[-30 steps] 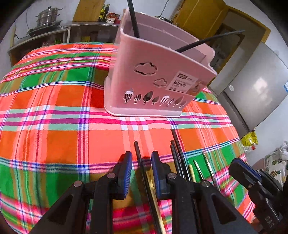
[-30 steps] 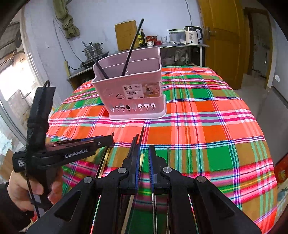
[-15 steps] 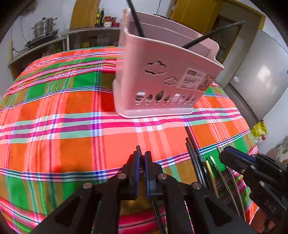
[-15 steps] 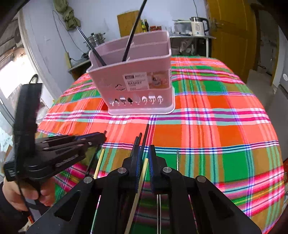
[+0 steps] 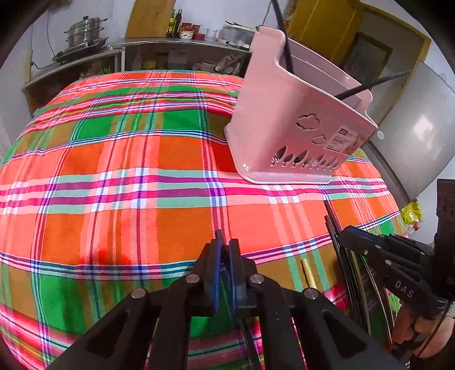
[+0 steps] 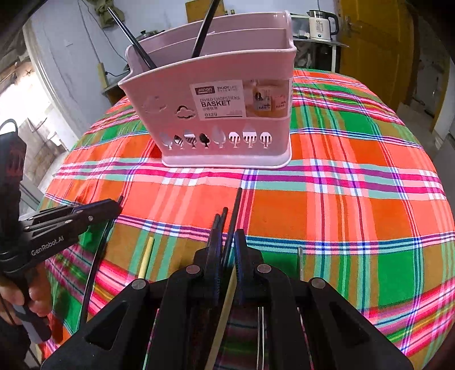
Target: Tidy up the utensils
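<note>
A pink divided chopstick basket (image 5: pixel 298 125) (image 6: pixel 221 108) stands on the plaid tablecloth with two black chopsticks (image 6: pixel 203 31) leaning in it. My left gripper (image 5: pixel 223 247) is shut on a black chopstick (image 5: pixel 219 236) and holds it above the cloth; it also shows in the right wrist view (image 6: pixel 113 206). My right gripper (image 6: pixel 227 242) is shut on a black chopstick (image 6: pixel 235 210), low over a row of black chopsticks (image 6: pixel 219 220), wooden chopsticks (image 6: pixel 146 257) and metal utensils (image 6: pixel 300 257).
The plaid cloth (image 5: pixel 128 185) covers a round table. A shelf with pots (image 5: pixel 85 31) and bottles stands behind. A kettle (image 6: pixel 322 24), a yellow door (image 6: pixel 375 51) and a grey fridge (image 5: pixel 418 133) surround the table.
My left gripper closed on a black chopstick and lifted it left, away from the row. My right gripper moved closer to the basket, still closed on its chopstick.
</note>
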A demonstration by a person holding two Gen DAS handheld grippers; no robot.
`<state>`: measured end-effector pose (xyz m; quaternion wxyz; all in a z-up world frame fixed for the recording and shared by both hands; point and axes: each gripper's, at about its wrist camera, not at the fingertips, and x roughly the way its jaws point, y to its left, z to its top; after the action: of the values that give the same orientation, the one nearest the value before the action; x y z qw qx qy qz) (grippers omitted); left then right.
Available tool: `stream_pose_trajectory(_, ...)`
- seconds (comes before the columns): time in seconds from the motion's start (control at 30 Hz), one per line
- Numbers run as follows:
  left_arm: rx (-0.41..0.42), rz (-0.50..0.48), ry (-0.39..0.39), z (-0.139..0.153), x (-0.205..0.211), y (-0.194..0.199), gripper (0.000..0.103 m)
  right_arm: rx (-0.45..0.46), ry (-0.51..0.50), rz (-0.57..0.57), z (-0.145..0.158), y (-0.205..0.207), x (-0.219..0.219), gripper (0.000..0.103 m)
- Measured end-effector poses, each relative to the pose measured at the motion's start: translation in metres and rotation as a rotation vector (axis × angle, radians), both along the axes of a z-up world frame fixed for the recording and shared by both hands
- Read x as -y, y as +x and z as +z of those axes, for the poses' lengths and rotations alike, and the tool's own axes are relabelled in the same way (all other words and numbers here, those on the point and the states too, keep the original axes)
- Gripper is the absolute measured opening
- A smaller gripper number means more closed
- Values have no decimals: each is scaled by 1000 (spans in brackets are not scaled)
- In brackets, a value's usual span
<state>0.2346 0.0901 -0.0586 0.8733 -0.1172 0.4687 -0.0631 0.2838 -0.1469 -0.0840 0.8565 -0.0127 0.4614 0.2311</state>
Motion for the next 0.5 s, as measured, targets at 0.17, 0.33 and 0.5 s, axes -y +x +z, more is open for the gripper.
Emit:
stream_pose_trajectory(0.17, -28, 5, -6, 1, -2, -2, 6, -20, -31, -11, -2, 4, 2, 9)
stream_pose_trajectory(0.33, -100, 29, -3, 2, 4, -3, 6, -40, -65, -7, -1, 9, -5, 9)
stream_pose_trajectory(0.5, -141, 61, -19, 2, 9, -7, 7, -60, -93, 0, 0, 14, -13, 9)
